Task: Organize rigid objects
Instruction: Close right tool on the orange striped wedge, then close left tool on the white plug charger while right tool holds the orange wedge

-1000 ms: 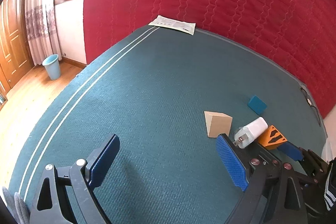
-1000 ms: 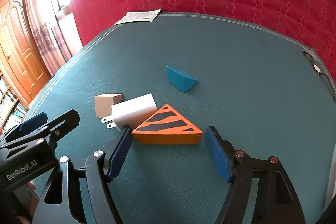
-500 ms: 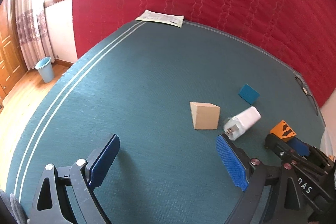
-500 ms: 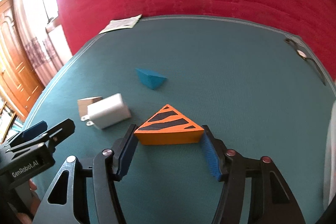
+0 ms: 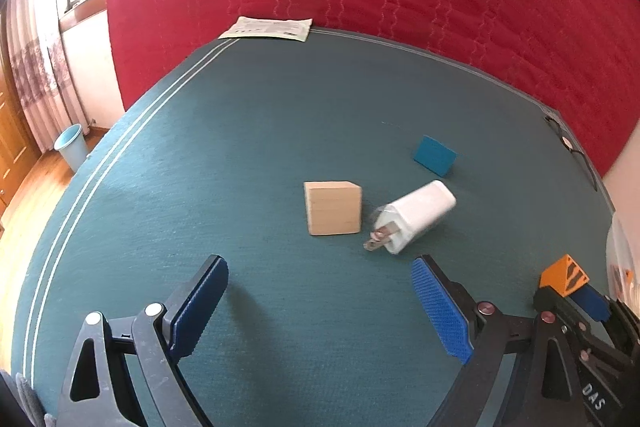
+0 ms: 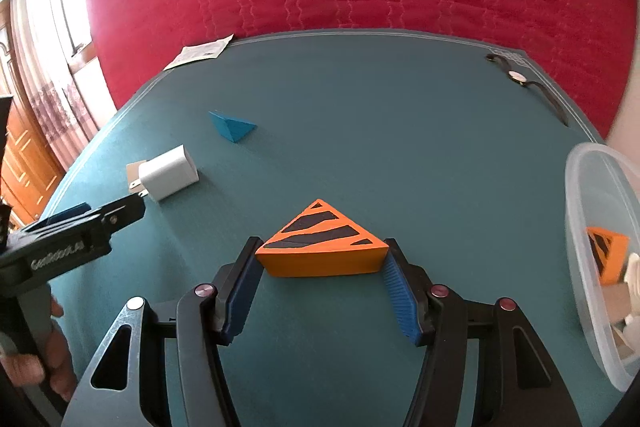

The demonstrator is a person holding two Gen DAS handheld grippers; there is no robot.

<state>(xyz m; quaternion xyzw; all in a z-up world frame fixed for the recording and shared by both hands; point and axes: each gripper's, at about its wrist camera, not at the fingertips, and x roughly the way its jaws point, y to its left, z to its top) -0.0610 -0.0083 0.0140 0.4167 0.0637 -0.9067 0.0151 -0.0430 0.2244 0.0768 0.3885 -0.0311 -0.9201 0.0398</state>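
My right gripper (image 6: 322, 267) is shut on an orange wedge with black stripes (image 6: 320, 241) and holds it above the green table; the wedge also shows in the left wrist view (image 5: 564, 274). My left gripper (image 5: 320, 301) is open and empty, short of a wooden cube (image 5: 333, 207) and a white plug charger (image 5: 416, 215). A blue wedge (image 5: 435, 155) lies further back. In the right wrist view the charger (image 6: 169, 178) and the blue wedge (image 6: 233, 125) lie to the left.
A clear plastic tub (image 6: 592, 251) at the right edge holds another orange striped block and pale pieces. A paper sheet (image 5: 268, 27) lies at the table's far edge. A wristwatch (image 6: 520, 78) lies at the far right. A red quilt hangs behind.
My right gripper closed on the orange wedge, lifted it and carried it right towards the tub. My left gripper drew back a little, still open.
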